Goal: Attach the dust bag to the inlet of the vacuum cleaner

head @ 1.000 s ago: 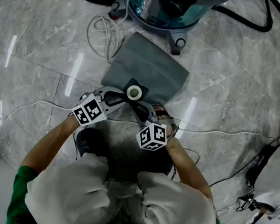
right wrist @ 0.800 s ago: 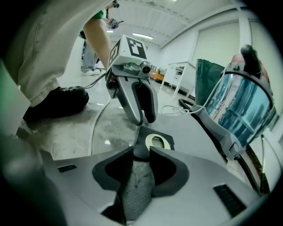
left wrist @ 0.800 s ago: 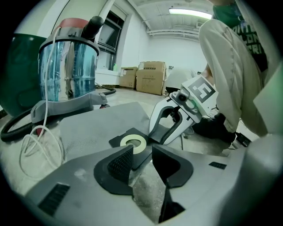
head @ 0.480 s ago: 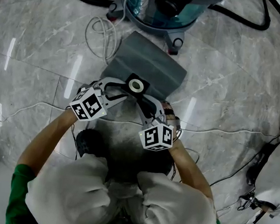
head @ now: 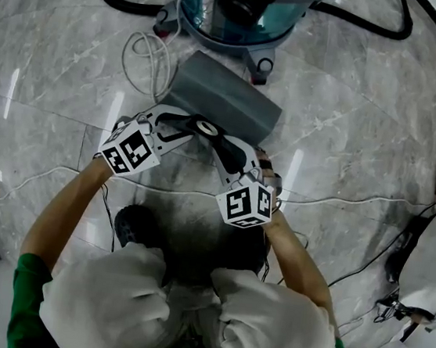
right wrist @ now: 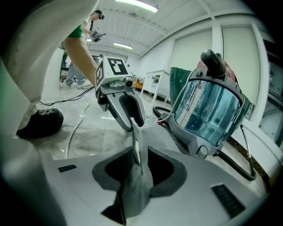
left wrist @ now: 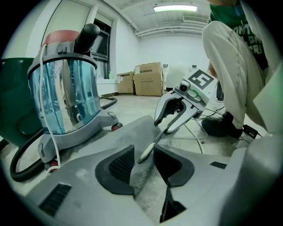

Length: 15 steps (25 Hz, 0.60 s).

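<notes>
Head view puts the grey dust bag (head: 225, 99) at upper centre on the marble floor (head: 347, 146). Its far end lies just below the wheeled base of the blue-tanked vacuum cleaner (head: 238, 10). Its near end, with the collar (head: 206, 126), sits between both grippers. The left gripper (head: 186, 128) has just been opening its jaws. In the left gripper view they stand apart, with bag fabric and the collar's pale edge loose between them. The right gripper (head: 223, 148) is clamped on a fold of the bag beside the collar.
</notes>
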Each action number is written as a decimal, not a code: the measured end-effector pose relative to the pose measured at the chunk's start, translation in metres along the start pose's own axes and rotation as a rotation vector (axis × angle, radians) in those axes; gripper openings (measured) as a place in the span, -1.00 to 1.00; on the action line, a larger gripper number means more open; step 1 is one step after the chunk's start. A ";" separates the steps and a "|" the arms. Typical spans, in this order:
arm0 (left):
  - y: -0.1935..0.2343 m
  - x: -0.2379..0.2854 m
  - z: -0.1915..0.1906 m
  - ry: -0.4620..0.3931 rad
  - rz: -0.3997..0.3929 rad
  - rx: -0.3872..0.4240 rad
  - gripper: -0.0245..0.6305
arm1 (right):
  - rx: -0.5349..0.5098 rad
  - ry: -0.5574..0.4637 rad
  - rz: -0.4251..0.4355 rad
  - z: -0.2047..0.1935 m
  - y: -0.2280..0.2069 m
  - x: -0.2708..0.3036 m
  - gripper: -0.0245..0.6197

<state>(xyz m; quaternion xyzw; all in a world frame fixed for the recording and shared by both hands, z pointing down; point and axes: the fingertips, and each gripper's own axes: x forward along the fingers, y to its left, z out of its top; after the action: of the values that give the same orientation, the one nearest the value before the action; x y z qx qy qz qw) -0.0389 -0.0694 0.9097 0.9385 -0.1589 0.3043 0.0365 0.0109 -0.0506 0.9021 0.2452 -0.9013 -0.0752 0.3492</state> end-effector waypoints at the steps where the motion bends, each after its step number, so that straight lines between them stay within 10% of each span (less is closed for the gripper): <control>1: 0.004 -0.002 0.001 -0.001 0.011 0.001 -0.51 | 0.001 0.000 0.001 0.000 -0.001 0.000 -0.60; 15: 0.001 0.019 -0.007 0.067 -0.062 0.072 -0.71 | 0.075 0.017 0.029 -0.009 -0.008 0.010 -0.62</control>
<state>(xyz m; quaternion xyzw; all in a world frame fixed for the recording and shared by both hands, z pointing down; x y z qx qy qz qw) -0.0284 -0.0743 0.9264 0.9330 -0.1176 0.3397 0.0176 0.0135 -0.0622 0.9126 0.2455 -0.9039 -0.0342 0.3486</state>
